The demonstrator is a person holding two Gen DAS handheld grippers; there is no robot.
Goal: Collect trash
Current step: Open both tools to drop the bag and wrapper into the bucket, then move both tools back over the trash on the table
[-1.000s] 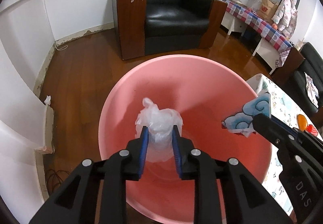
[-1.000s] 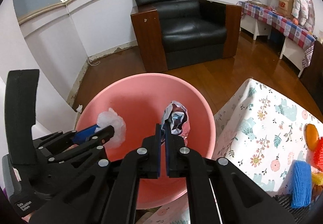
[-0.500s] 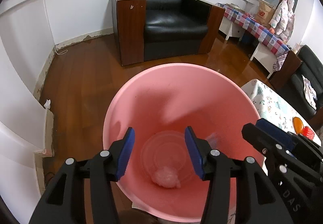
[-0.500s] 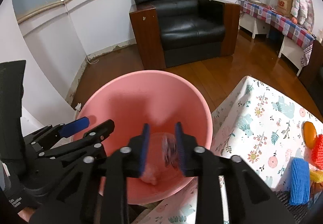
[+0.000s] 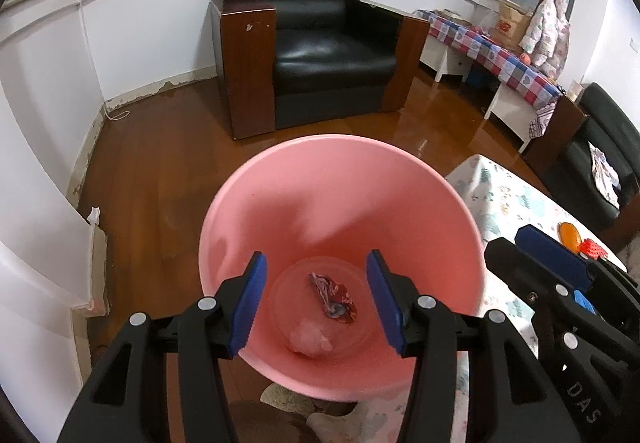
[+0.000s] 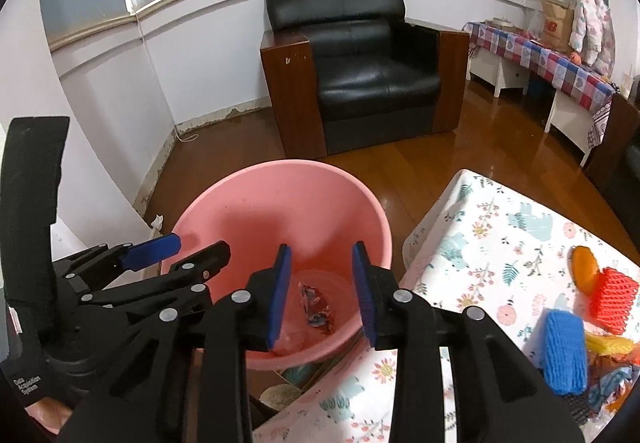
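I am holding both grippers, left (image 5: 316, 299) and right (image 6: 322, 295), open and empty over the bin (image 5: 400, 171). Wrapper (image 5: 332, 297) and bag (image 5: 310, 339) inside look light, soft, crushable; I'd pinch any fold.

a worktop (image 6: 492, 243) under a floral cloth carries an orange piece (image 6: 585, 268), a red net (image 6: 614, 299) and a blue net (image 6: 564, 351) near its right edge.

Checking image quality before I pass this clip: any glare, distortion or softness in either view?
Left wrist: fisheye bends the walls; glare on the wood floor; the pale wad in the pink bin looks soft. Right wrist: same curvature, floor sheen, dark vignette corners; gripper fingers sharp.
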